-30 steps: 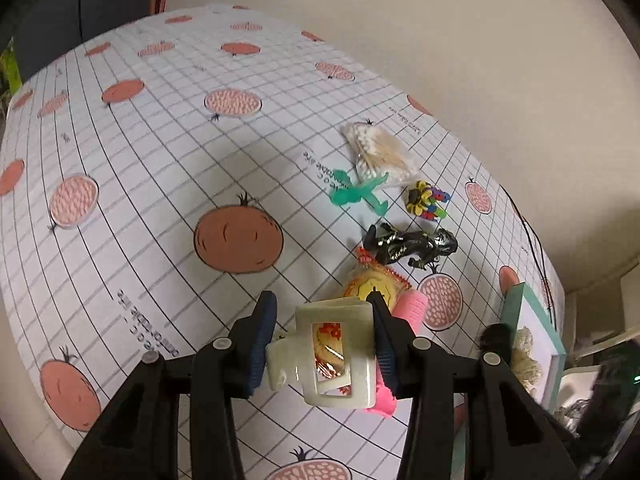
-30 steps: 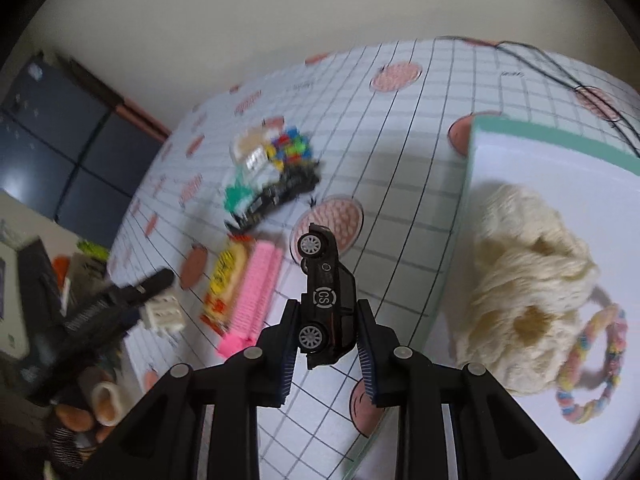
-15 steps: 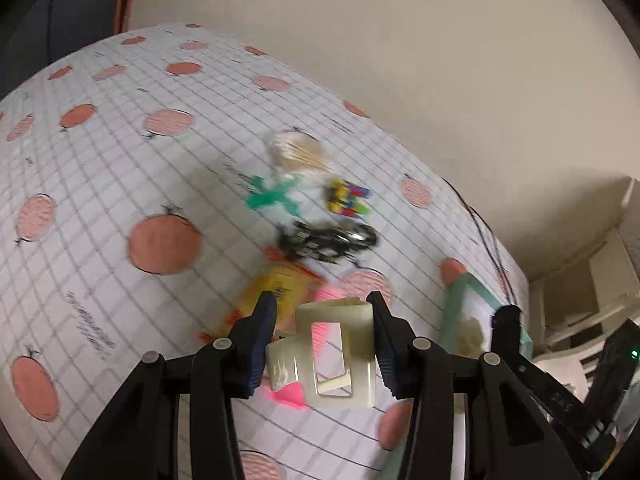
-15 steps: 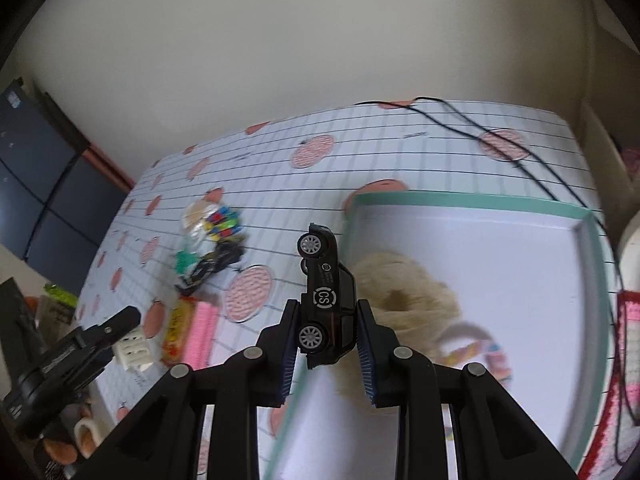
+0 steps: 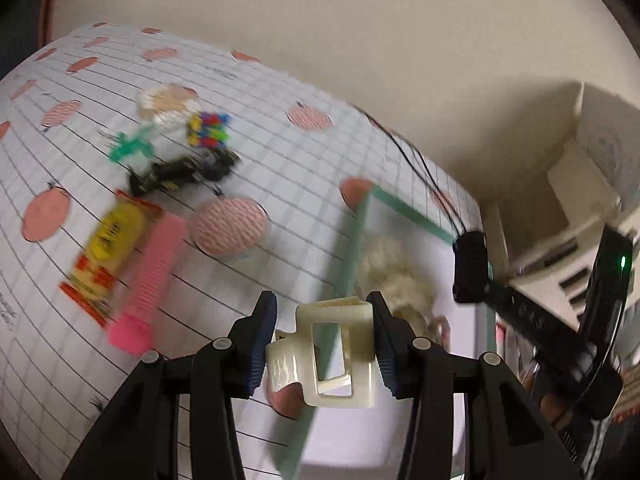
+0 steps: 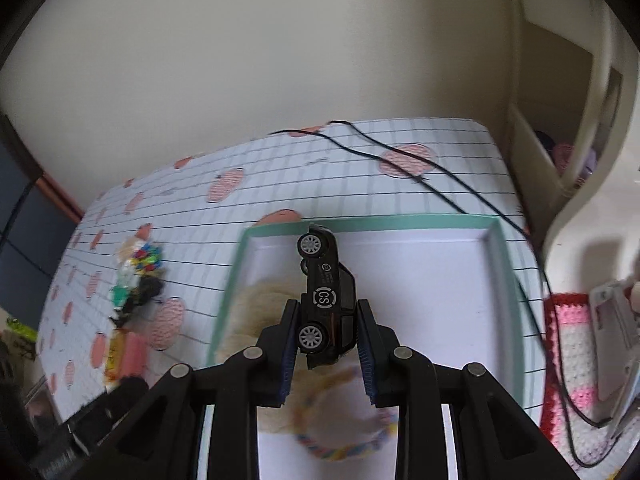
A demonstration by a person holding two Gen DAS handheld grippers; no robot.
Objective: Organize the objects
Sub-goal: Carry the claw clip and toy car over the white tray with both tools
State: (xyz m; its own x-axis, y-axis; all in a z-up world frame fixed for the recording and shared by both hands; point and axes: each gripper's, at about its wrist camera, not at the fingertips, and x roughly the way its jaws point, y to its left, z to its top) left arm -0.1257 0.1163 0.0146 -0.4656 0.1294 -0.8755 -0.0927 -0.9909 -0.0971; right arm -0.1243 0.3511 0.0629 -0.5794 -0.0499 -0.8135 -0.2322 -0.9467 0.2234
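Toy car, black with a "CS" roundel on its side, sits nose-up between the jaws of the right gripper, which is clamped across its rear half; beneath and ahead of that claw lies the white tray with its mint-green rim. Cream hair clip is pinched by the left gripper, pads pressing its two flat sides, and it hangs above the tray's near edge. Under the right claw a woolly cream bundle and a pastel braided loop already lie in the tray. Off to the left of the left claw, on the gridded cloth, remain a pink comb, a yellow packet touching it, and smaller toys beyond.

Both held pieces look light, rigid and glossy, so likely slippery; the car's wheels would let it roll, so hold its body sides. The clip's sprung shell is best held across its flat flanks.
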